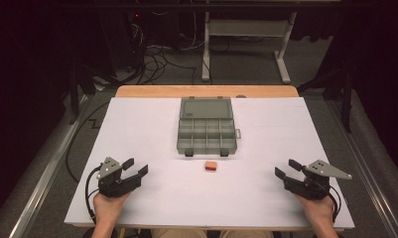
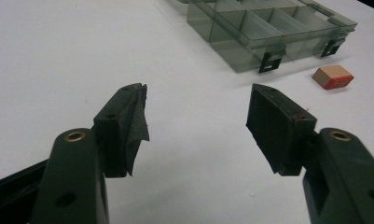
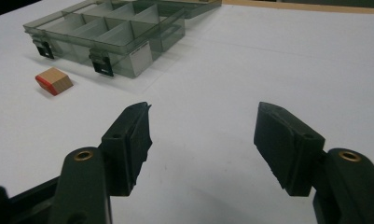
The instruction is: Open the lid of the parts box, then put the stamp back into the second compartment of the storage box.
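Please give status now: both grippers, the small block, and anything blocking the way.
Left gripper open, empty. Right gripper open, empty. Block lies before open organizer box, untouched. Path clear.

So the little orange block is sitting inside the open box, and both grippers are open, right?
Not quite. The little orange block lies on the white table, just in front of the open box, not inside it; the high view shows that. Both the left gripper and right gripper are open.

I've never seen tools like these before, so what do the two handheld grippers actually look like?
The left gripper and right gripper look alike: chunky black bodies, each with two blunt black jaws faced with dark pads. Brass-coloured rivets sit at the jaw joints. A grey three-cornered plate tops each one, and a black cable trails from the back. No sleeves show at the wrists.
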The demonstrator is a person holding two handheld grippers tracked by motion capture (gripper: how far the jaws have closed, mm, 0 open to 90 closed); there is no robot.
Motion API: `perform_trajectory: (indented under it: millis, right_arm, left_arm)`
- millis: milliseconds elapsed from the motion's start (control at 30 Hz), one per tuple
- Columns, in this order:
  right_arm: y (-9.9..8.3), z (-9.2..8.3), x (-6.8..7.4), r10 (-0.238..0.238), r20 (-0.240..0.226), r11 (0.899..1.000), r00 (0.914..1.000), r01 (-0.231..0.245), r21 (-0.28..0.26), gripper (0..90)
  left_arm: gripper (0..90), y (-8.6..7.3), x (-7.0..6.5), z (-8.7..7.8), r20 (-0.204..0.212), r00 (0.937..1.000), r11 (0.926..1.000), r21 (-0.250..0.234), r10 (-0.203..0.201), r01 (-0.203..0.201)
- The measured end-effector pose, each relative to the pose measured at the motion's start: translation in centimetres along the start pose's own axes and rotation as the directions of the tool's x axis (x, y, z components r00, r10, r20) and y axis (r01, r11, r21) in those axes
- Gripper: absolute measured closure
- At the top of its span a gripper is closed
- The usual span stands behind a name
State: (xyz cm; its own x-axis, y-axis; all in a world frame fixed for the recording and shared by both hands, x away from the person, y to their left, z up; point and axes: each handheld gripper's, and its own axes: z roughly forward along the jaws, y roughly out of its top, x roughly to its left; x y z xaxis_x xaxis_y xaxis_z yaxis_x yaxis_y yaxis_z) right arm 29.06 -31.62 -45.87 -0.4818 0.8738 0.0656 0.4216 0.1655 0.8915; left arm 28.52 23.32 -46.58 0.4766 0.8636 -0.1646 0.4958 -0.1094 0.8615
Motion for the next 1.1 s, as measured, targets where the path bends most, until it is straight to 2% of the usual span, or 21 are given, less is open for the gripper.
perform_trajectory:
  millis: [133, 233, 267, 300, 400, 600, 767, 967, 1100]
  right_arm:
    - [-0.9, -0.6, 0.1, -0.012, -0.011, 1.000, 0.9999, 0.012, -0.021, 36.1]
    - [-1.1, -1.6, -0.1, -0.012, -0.008, 0.997, 0.9999, 0.011, -0.078, 35.9]
    - [-1.1, -1.6, -0.1, -0.012, -0.008, 0.997, 0.9999, 0.011, -0.078, 35.9]
    - [-1.3, -1.8, -0.3, -0.005, 0.001, 0.996, 1.0000, 0.005, -0.088, 35.8]
    - [-1.3, -1.7, -0.7, 0.007, -0.002, 0.997, 1.0000, -0.007, -0.082, 35.1]
    - [-1.3, -1.2, -0.5, -0.008, -0.016, 0.998, 0.9998, 0.007, -0.057, 35.0]
    - [-1.3, -1.3, -0.4, 0.000, -0.018, 0.998, 0.9998, -0.001, -0.055, 34.9]
    - [-1.4, -1.2, -0.4, -0.003, -0.025, 0.999, 0.9997, 0.002, -0.045, 34.9]
    - [-1.3, -1.2, -0.3, 0.003, -0.037, 0.999, 0.9993, -0.004, -0.053, 35.0]
  left_arm:
    - [37.4, -0.1, -0.3, -0.1, -0.001, 0.9993, 0.9993, 0.006, 0.036, -0.036]
    - [37.3, -0.2, -0.1, -0.2, -0.009, 0.9997, 0.9998, -0.003, 0.022, -0.022]
    - [37.3, -0.2, -0.1, -0.2, -0.009, 0.9997, 0.9998, -0.003, 0.022, -0.022]
    - [37.3, -0.2, 0.1, -0.2, -0.007, 1.0000, 1.0000, -0.004, -0.002, 0.002]
    - [37.3, -0.3, 0.2, -0.1, -0.011, 0.9999, 0.9999, 0.004, -0.009, 0.009]
    - [37.4, -0.1, -0.5, -0.2, -0.007, 1.0000, 0.9999, -0.011, -0.006, 0.006]
    - [38.0, 0.1, -0.8, 0.3, 0.004, 0.9999, 0.9998, 0.016, 0.009, -0.009]
    - [37.9, 0.4, -1.5, 0.4, 0.014, 0.9991, 0.9990, 0.017, 0.040, -0.041]
    - [37.7, 0.6, -2.4, 0.7, 0.032, 0.9978, 0.9977, 0.031, 0.059, -0.060]
